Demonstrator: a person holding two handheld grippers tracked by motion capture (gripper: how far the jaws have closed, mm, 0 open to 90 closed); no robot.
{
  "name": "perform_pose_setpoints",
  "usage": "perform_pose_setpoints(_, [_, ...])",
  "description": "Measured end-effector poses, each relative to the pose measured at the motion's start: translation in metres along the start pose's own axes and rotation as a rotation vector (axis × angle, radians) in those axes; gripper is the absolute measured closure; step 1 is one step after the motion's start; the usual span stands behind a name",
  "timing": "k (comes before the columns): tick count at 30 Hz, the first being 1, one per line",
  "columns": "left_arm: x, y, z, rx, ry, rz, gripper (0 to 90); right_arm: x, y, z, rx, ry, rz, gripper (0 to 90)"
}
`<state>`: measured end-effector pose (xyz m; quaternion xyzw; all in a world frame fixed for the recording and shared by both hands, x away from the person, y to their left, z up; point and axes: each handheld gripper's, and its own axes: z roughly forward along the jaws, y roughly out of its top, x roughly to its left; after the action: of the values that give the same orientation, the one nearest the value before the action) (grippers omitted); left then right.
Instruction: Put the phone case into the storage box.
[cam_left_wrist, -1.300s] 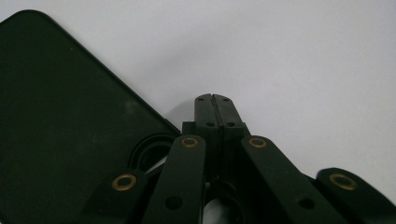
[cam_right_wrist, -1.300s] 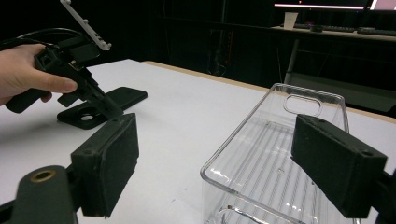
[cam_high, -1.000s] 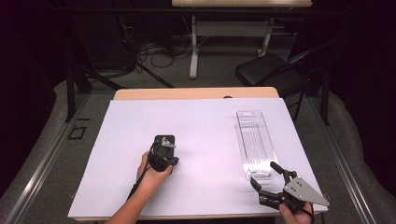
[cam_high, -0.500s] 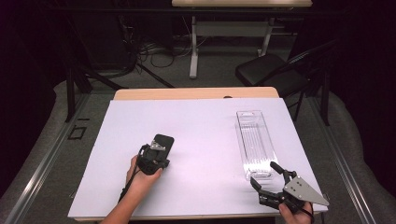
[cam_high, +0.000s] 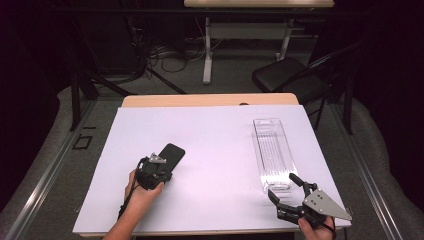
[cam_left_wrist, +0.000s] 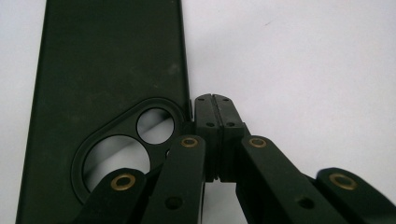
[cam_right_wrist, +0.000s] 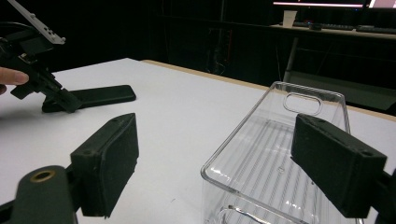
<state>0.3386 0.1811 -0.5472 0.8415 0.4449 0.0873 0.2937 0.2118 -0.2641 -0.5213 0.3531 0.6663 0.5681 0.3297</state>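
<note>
Nearest the person, at the table's front edge on the right, the right gripper (cam_high: 286, 194) is held low w/ jaws spread and nothing between them; in the right gripper view the two black pads (cam_right_wrist: 113, 158) are seen standing wide apart, either side of the near end of the clear plastic tray (cam_right_wrist: 275, 163). That tray (cam_high: 272, 152) is laid lengthwise, running away from the person, its near short end just beside the right jaws.

Further in, left of centre, the left gripper (cam_high: 156, 172) is seen w/ jaws pressed together, gripping nothing. In the left gripper view the closed tips (cam_left_wrist: 215, 116) are set against the long edge of the black phone case (cam_left_wrist: 107, 84), beside the camera cut-out, touching or very nearly so; which of the two cannot be told.

The phone case (cam_high: 171, 154) lies flat on the white table cover (cam_high: 215, 130), back side up, long axis slanting away and to the right from the left hand (cam_high: 142, 192). The case is directly ahead of the left gripper and well apart from the right one, so the left is judged the nearer by far. Next move is judged to hinge on that edge contact: a sideways push or a re-grip along the case's long side.
</note>
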Motion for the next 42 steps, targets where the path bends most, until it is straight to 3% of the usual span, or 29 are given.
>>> perform_pose_setpoints(8, [0.007,-0.008,-0.005,-0.017,0.011,-0.026,90.0,0.0,0.0,-0.001,0.004,0.001,-0.003,14.5])
perform_pose_setpoints(42, [0.023,-0.015,-0.011,-0.036,0.058,-0.051,90.0,-0.001,0.0,-0.001,0.002,0.004,-0.007,14.6])
